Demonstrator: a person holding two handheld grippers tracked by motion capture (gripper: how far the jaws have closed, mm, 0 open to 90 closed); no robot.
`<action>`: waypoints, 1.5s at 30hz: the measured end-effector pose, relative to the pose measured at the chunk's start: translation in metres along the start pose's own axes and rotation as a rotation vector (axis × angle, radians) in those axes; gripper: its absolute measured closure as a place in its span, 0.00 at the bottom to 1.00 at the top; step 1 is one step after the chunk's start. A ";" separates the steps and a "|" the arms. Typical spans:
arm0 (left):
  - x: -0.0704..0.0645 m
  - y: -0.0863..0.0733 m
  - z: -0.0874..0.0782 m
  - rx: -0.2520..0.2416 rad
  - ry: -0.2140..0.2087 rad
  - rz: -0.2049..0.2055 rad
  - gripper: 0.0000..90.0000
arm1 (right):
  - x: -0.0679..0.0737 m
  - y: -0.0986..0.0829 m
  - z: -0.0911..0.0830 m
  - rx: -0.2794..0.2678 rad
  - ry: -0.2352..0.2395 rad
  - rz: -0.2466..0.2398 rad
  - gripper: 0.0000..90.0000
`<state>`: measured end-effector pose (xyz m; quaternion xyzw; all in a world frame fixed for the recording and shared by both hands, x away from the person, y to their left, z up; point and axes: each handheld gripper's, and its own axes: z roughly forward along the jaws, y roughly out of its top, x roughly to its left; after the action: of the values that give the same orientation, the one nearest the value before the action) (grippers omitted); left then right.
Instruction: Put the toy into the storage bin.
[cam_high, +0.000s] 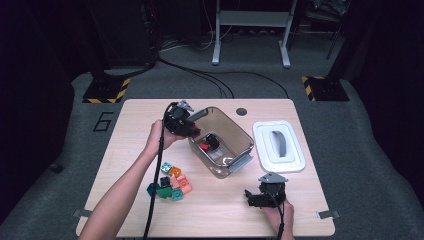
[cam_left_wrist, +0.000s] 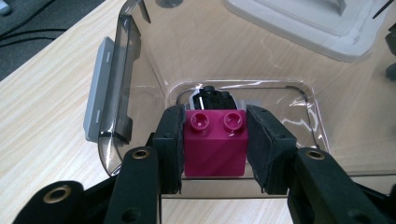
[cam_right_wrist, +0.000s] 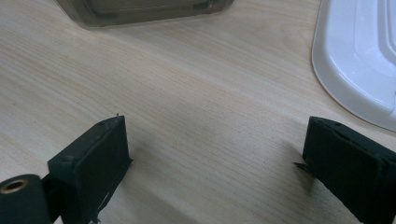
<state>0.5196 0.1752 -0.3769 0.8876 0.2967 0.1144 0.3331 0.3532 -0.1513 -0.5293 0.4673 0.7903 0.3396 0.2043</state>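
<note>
My left gripper (cam_left_wrist: 215, 140) is shut on a magenta two-stud brick (cam_left_wrist: 215, 144), held over the near rim of a clear smoky plastic bin (cam_left_wrist: 140, 93). In the high view the left gripper (cam_high: 187, 125) hangs at the bin's (cam_high: 240, 131) left edge. Inside the bin lie a black brick (cam_high: 212, 140) and a red brick (cam_high: 204, 146); the black brick (cam_left_wrist: 212, 95) shows beyond the magenta one. My right gripper (cam_high: 260, 197) rests low near the table's front right, jaws wide open (cam_right_wrist: 215, 154) over bare wood.
A white lid with a grey handle (cam_high: 279, 146) lies right of the bin; its corner (cam_right_wrist: 355, 60) is near the right gripper. A cluster of teal, orange, pink and black bricks (cam_high: 170, 182) sits front left of the bin. The bin has grey clips (cam_left_wrist: 98, 102).
</note>
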 end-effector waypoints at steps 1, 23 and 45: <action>0.000 0.000 0.001 0.003 -0.001 -0.002 0.66 | 0.000 0.000 0.000 0.000 -0.002 -0.002 0.07; 0.000 -0.028 -0.039 -0.066 0.047 -0.049 0.28 | 0.000 0.000 0.000 0.000 0.000 0.000 0.07; 0.017 -0.138 -0.047 -0.049 0.094 -0.207 0.18 | 0.000 0.000 0.000 -0.002 0.000 -0.001 0.07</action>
<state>0.4521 0.2926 -0.4324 0.8374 0.3994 0.1283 0.3505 0.3534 -0.1514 -0.5294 0.4667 0.7903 0.3400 0.2048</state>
